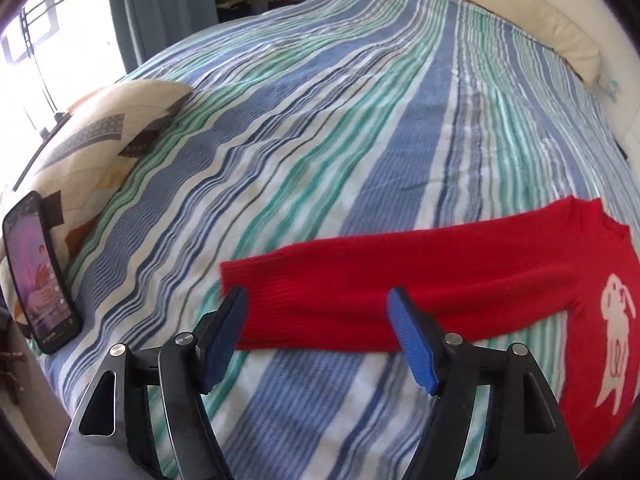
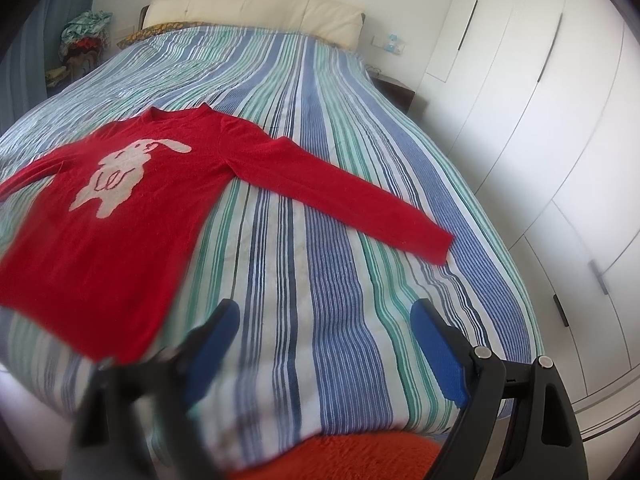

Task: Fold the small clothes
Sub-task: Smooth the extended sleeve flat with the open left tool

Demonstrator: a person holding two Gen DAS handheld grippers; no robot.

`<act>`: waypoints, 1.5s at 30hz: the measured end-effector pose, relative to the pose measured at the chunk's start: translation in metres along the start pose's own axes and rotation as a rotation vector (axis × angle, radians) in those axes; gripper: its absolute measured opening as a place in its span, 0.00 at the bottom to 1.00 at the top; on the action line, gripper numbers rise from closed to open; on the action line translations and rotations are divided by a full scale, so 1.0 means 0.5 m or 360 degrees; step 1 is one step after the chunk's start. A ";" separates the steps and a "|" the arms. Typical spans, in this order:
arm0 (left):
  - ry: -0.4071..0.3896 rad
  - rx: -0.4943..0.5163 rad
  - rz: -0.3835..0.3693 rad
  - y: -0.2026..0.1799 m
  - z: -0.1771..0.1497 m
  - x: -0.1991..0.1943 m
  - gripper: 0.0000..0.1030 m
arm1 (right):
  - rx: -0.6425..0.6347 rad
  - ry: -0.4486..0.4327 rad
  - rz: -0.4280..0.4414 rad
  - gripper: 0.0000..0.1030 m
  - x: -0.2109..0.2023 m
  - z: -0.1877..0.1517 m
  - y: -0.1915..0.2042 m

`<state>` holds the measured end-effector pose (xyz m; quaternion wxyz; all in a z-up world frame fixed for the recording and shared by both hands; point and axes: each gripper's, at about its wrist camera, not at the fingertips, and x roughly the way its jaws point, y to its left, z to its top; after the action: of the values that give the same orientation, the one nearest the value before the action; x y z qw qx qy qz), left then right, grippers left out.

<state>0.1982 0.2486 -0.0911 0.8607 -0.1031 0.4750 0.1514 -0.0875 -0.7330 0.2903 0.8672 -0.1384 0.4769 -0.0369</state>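
Lying flat on the striped bedspread (image 2: 340, 240) for folding, the red rabbit sweater (image 2: 120, 208) is spreading one sleeve cuff (image 1: 256, 280) between the left gripper (image 1: 316, 300)'s spread, empty jaws; the right gripper (image 2: 324, 320) is waiting open beside the hem.

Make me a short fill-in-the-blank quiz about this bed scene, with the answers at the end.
1. The sweater lying on the striped bedspread is coloured ____.
2. The pale animal on its front is a ____.
3. The phone leans against a ____.
4. Both sleeves lie ____ out, not yet folded.

Answers: red; rabbit; pillow; spread
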 end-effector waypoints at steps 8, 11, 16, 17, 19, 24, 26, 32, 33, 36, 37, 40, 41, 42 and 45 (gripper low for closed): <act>0.0006 0.0129 -0.0266 -0.196 0.011 -0.006 0.74 | -0.0020 0.0010 -0.0012 0.84 0.002 0.001 0.006; 0.0001 0.0232 -0.0217 -0.236 0.000 0.012 0.75 | -0.0020 0.0009 -0.0013 0.84 0.002 0.000 0.006; 0.0065 0.0283 -0.0082 -0.219 -0.018 0.057 0.75 | -0.0010 0.0007 -0.0007 0.84 0.001 0.000 0.003; 0.0074 0.0279 -0.0061 -0.207 -0.022 0.062 0.75 | -0.0008 0.0006 -0.0007 0.84 0.001 0.000 0.002; 0.0098 0.0254 -0.0028 -0.172 -0.032 0.064 0.75 | -0.0007 0.0004 -0.0006 0.84 0.001 0.000 0.001; 0.0089 0.0146 0.0022 -0.083 -0.041 0.043 0.75 | -0.0007 0.0004 -0.0007 0.84 0.001 0.000 0.002; 0.0088 0.0077 0.0055 -0.045 -0.041 0.038 0.75 | -0.0006 0.0004 -0.0007 0.84 0.001 0.000 0.002; 0.0032 -0.0222 -0.0074 0.033 -0.017 0.010 0.75 | -0.0009 0.0009 -0.0006 0.84 0.001 0.000 0.003; 0.0031 -0.0228 -0.0113 0.025 -0.011 0.007 0.75 | -0.0012 0.0010 -0.0006 0.84 0.000 0.000 0.004; 0.0033 -0.0117 -0.0212 -0.054 0.006 0.001 0.75 | -0.0021 0.0001 -0.0014 0.84 -0.002 0.001 0.007; 0.0026 -0.0070 -0.0246 -0.087 0.009 -0.003 0.76 | -0.0022 0.0000 -0.0015 0.84 -0.002 0.000 0.007; 0.0036 0.0045 -0.0352 -0.182 0.015 0.003 0.78 | -0.0019 0.0001 -0.0012 0.84 -0.002 0.000 0.007; 0.0045 0.0068 -0.0350 -0.207 0.017 0.011 0.78 | -0.0021 0.0001 -0.0013 0.84 -0.002 0.001 0.008; 0.0069 0.0079 -0.0340 -0.224 0.019 0.022 0.79 | -0.0019 0.0002 -0.0012 0.84 -0.002 0.001 0.008; 0.0183 0.0023 -0.0261 -0.225 0.021 0.079 0.79 | -0.0019 0.0004 -0.0011 0.84 -0.002 0.000 0.008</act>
<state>0.2669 0.1534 -0.1154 0.8422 -0.1441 0.5147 0.0707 -0.0885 -0.7288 0.2900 0.8656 -0.1451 0.4778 -0.0371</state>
